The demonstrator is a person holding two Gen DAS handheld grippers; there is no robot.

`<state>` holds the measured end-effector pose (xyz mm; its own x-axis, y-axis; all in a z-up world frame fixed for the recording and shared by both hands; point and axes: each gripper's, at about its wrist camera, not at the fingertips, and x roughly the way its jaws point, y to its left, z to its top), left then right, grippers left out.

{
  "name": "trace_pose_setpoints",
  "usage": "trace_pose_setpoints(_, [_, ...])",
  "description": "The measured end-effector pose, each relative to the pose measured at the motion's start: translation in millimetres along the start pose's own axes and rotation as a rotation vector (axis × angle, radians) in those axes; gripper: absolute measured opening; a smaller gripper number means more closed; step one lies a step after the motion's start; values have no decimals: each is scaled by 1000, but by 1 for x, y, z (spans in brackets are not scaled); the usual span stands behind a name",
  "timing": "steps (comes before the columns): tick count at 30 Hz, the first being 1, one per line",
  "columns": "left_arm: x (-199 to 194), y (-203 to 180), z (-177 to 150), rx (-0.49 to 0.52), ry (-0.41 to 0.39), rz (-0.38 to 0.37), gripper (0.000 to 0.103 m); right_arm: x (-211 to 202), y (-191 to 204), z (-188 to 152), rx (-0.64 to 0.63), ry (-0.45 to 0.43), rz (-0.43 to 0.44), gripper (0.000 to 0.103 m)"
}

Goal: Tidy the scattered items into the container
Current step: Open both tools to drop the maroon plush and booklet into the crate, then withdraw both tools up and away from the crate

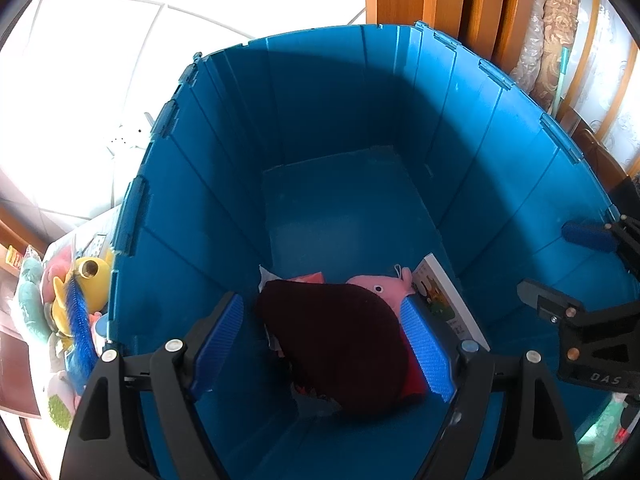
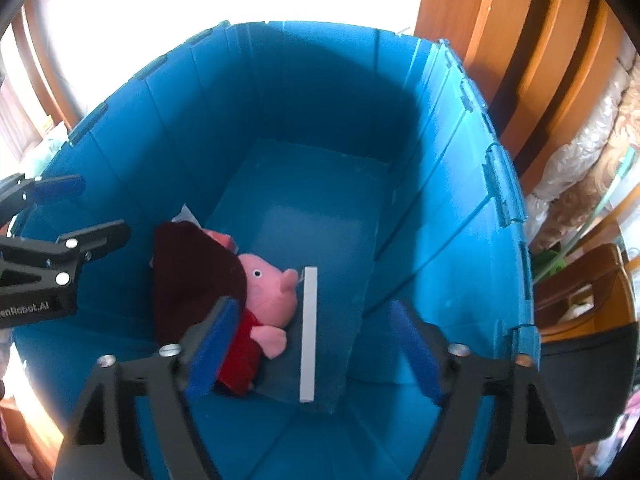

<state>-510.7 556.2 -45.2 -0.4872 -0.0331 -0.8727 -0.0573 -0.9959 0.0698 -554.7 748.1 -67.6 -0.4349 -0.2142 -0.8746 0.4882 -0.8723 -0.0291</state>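
Both grippers were held over the blue container (image 1: pixel 224 200), each with its fingers spread and nothing grasped. The left gripper (image 1: pixel 324 340) hung above a dark cloth (image 1: pixel 340 340) and a pink pig plush (image 2: pixel 268 292) already inside. The remaining toys (image 1: pixel 76 300) lay outside the left wall, so the left gripper was judged nearer than the right gripper (image 2: pixel 312 344).

My left claw (image 1: pixel 322 350) is black with bright blue ribbed pads. The bin (image 1: pixel 472 128) is blue all over. Inside, the pig toy (image 1: pixel 386 286) is pink with a red dress, the cloth (image 1: pixel 336 340) is dark maroon, and the book (image 1: pixel 444 300) is white with a green picture.
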Motion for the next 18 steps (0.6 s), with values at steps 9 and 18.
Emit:
trace_pose_setpoints(9, [-29,8,-20,-18,-38,-9,81,-10,1,-3,2,-24,-4,92])
trace_pose_setpoints(18, [-67,11,-38,-6,-85,-7,81,-37,16,-13,-9,-49,-43,93])
